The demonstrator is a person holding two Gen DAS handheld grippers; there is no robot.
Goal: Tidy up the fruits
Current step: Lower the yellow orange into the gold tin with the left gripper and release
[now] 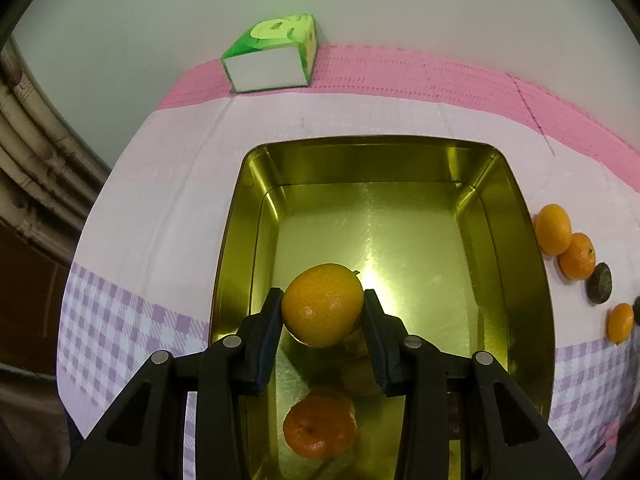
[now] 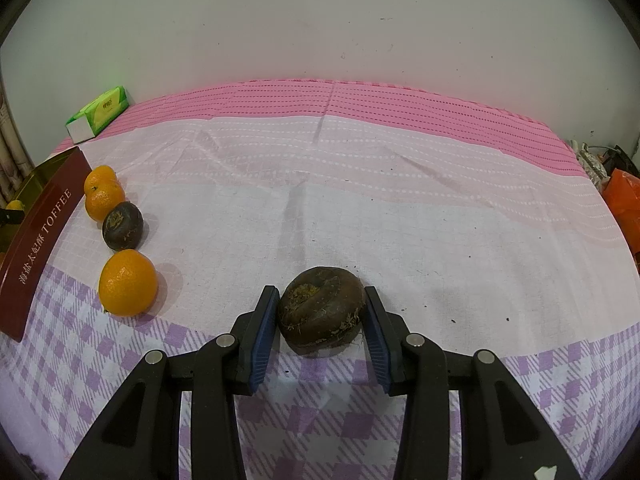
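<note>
Now the left claw [image 1: 323, 308] pinches an orange [image 1: 322, 304] directly above the open gold tin [image 1: 536, 280]; the right claw [image 2: 322, 312] pinches a brown fruit [image 2: 322, 312] on the table [image 2: 400, 220].

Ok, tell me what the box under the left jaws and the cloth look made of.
Box: apparently tin-plated metal with a glossy gold finish; its walls mirror the light and the orange.
Cloth: looks like woven fabric, matte, creased, with printed checks.

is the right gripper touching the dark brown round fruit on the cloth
Touching. The right wrist view shows the right gripper with both blue pads pressed against the dark brown round fruit.
</note>
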